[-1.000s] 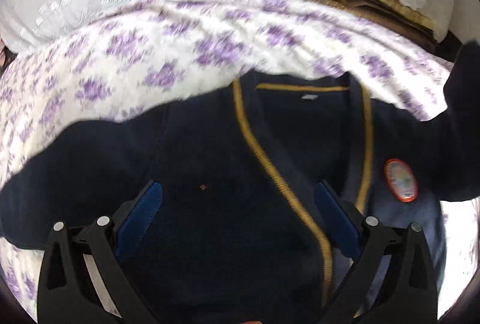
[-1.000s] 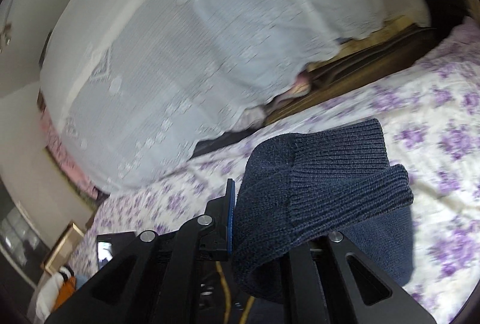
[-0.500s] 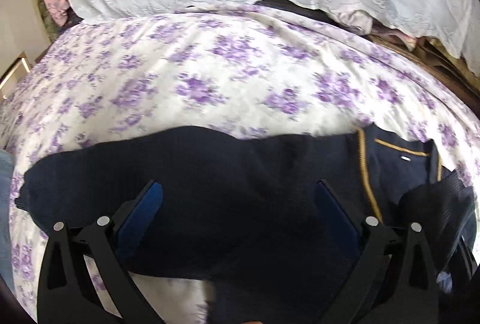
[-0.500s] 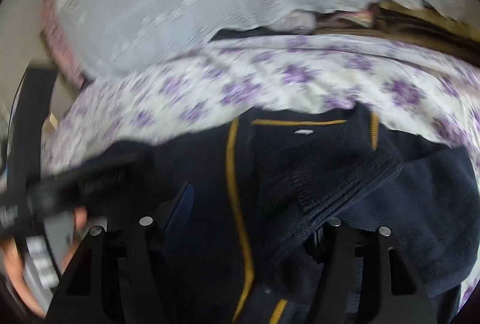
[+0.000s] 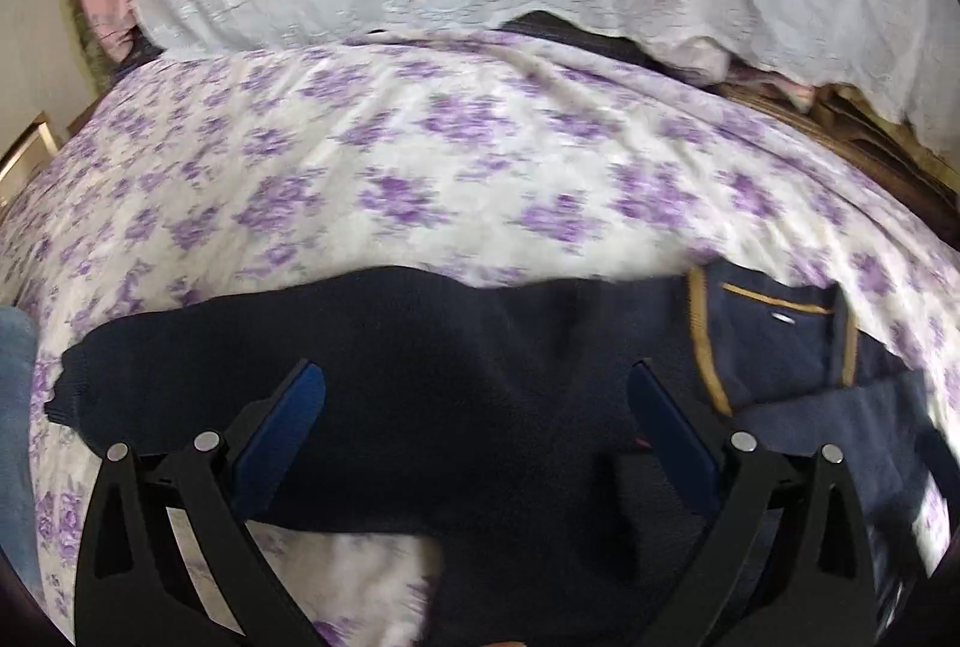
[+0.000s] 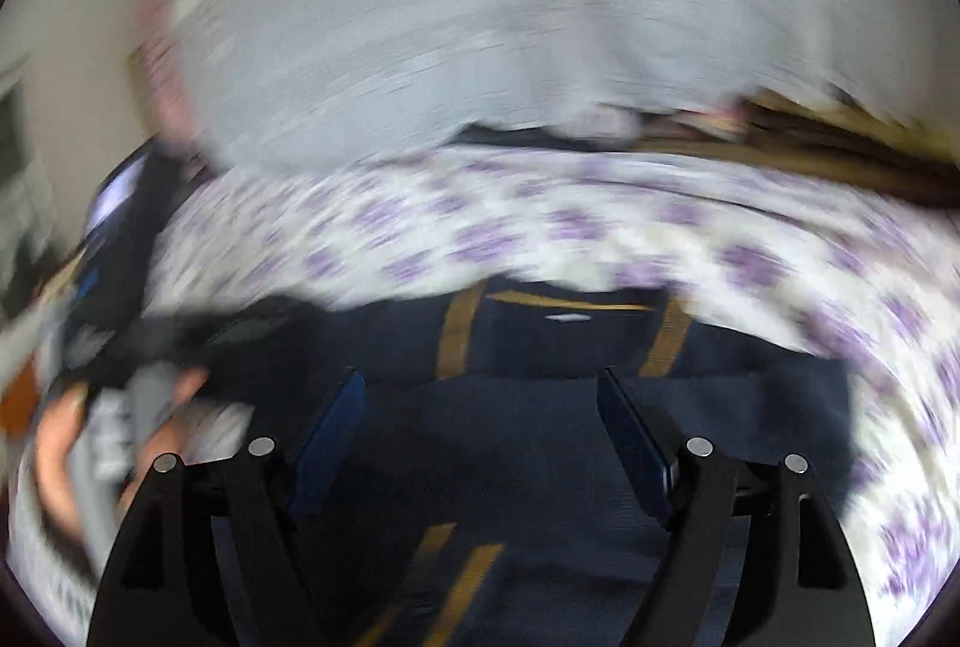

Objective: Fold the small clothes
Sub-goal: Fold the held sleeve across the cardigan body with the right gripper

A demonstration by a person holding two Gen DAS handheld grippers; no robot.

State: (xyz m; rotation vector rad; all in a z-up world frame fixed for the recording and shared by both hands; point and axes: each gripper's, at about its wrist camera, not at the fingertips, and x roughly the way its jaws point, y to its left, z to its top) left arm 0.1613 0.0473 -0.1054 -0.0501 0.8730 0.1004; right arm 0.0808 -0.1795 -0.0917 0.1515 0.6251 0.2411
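Sleeve-folding looks like the step you are in: the navy cardigan (image 5: 480,407) lies spread on the bed (image 5: 420,179), front up, neckline towards the far side, and one sleeve appears already laid across the chest in the right wrist view, though that picture is blurred. Your left tongs (image 5: 474,431) stand wide apart over the other sleeve (image 5: 198,365), which reaches out flat to the left, its cuff near the bed's edge. Your right tongs (image 6: 480,431) are also apart and hold nothing, hovering above the cardigan's middle, below the collar.

Next, I judge, you should bring the left tongs down on the outstretched sleeve near its cuff, pinch only that layer, and carry it across the body to match the other side. Keep the right tongs ready to pin the shoulder so the body does not drag.

As for the garment: it is a dark knit with mustard-yellow trim (image 5: 705,347) along the V-neck and front opening, and a small white label (image 5: 782,316) inside the collar. The knit looks soft and thick, likely to slump rather than crease sharply.
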